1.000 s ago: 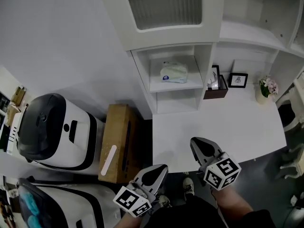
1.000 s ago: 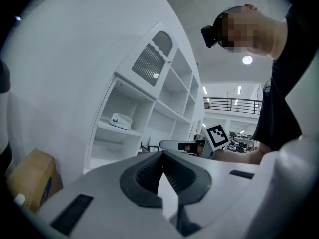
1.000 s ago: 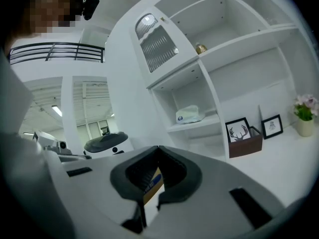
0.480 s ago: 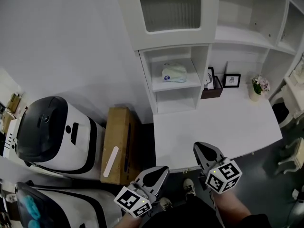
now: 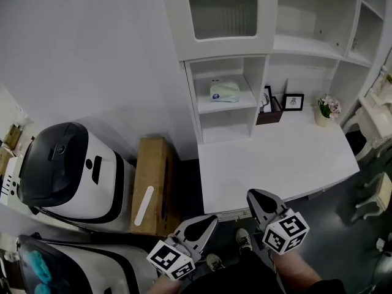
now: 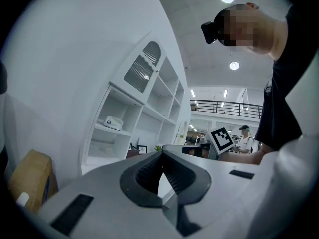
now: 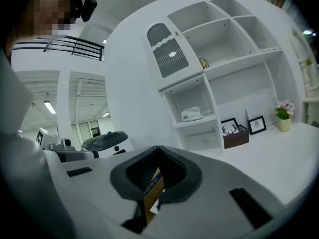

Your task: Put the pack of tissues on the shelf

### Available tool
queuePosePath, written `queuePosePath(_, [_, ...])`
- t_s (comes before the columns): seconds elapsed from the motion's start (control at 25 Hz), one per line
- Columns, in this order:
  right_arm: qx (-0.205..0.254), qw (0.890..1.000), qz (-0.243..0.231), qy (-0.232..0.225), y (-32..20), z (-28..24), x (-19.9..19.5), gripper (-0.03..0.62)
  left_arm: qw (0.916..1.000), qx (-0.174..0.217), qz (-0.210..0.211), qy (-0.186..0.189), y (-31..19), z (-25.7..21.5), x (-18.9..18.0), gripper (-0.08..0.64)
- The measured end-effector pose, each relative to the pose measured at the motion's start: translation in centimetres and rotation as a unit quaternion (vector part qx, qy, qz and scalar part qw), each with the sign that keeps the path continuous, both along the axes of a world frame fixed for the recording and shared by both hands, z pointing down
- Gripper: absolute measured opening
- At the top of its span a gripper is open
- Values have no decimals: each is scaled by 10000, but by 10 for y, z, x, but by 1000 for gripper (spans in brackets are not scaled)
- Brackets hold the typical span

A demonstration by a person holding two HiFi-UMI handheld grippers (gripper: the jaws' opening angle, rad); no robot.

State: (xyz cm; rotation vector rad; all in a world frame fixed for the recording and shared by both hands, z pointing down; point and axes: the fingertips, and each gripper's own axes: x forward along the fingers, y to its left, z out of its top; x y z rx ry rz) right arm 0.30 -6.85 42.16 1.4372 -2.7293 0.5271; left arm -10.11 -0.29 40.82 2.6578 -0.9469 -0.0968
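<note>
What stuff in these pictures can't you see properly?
- Print on the pale, soft pack of tissues lying on the white shelf: too small to read in any view.
- Inside of the top cupboard: the ribbed glass door blurs it in the head view.
- Teal thing at bottom left: dim and cut off by the head view's edge.
- Drawing in the small black frame: too small in every view.

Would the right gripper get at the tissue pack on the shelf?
Probably yes: the pack of tissues lies in an open shelf bay, nothing before it, though the right gripper is shut.
</note>
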Motion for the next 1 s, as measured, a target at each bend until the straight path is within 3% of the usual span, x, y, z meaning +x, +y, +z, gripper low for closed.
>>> queuePosePath(0.6, [-36, 10000, 77, -14, 69, 7, -16, 5, 9996, -2, 291, 25, 50, 5, -7, 5])
queuePosePath(1.0, [-108, 9998, 165, -42, 85, 9, -15, 5, 9989, 27, 465, 21, 56, 5, -1, 5])
